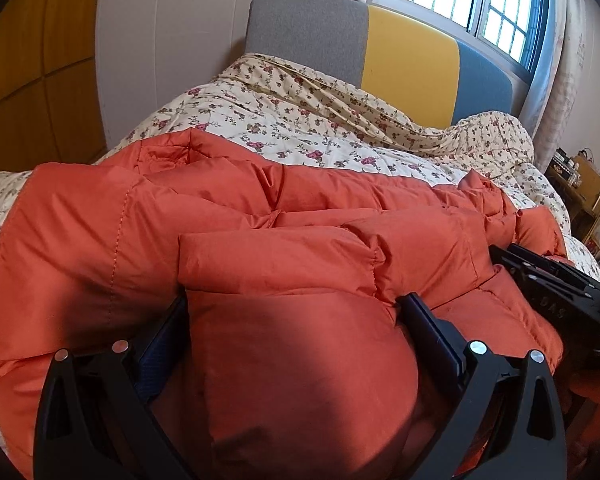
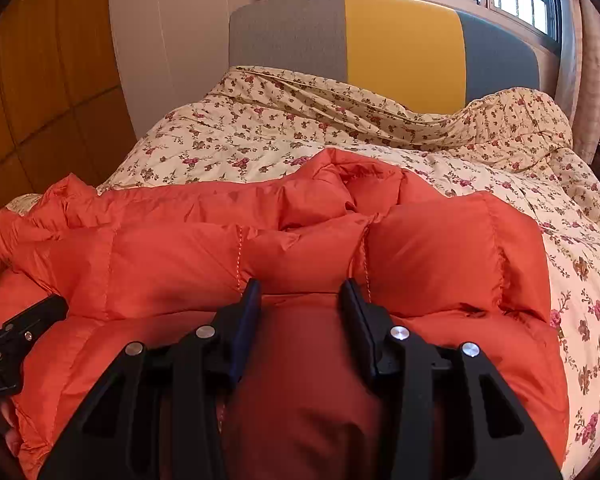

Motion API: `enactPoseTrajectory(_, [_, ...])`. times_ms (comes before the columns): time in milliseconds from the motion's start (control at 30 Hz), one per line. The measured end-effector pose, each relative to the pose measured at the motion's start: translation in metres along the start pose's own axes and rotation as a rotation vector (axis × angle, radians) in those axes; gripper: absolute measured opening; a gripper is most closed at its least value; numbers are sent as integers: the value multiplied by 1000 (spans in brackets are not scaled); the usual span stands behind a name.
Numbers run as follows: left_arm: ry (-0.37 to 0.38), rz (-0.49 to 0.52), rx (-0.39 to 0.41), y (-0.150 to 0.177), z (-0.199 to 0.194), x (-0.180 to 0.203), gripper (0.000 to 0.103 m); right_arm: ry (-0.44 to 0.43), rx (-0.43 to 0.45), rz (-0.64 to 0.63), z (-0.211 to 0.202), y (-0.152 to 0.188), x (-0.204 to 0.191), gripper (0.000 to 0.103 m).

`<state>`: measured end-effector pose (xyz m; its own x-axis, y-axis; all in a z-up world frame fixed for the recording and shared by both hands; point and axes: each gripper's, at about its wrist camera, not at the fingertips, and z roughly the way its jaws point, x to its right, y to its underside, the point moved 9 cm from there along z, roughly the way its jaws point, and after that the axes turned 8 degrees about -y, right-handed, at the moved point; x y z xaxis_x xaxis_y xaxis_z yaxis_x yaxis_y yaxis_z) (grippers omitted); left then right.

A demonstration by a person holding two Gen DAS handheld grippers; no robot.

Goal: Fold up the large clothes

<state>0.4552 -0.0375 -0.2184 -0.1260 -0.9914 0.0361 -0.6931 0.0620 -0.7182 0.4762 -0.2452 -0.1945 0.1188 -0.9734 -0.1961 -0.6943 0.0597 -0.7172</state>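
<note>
An orange quilted down jacket [image 1: 260,208] lies across the near end of the bed, and also fills the lower right wrist view [image 2: 180,248]. My left gripper [image 1: 292,304] has its jaws wide apart with a thick fold of the jacket bulging between the fingers. My right gripper [image 2: 300,288] has its jaws closer together and is closed on a fold of the jacket's near edge. The right gripper's body shows at the right edge of the left wrist view [image 1: 556,284]. The left gripper's body shows at the left edge of the right wrist view [image 2: 16,340].
A floral duvet [image 1: 320,128] covers the bed behind the jacket, bunched at the far right [image 2: 520,120]. A grey, yellow and blue headboard [image 2: 404,48] stands under a window. A wooden wardrobe [image 1: 32,60] is at the left, a cluttered shelf [image 1: 580,188] at the right.
</note>
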Motion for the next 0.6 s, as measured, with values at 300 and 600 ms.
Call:
enactPoseTrajectory(300, [-73,13,58,-31,-29,13,100,-4,16,4,-4,1,2,42])
enactPoseTrajectory(600, [-95,35,-40,-14,25,-1,100,28,16,-20,-2,2,1,43])
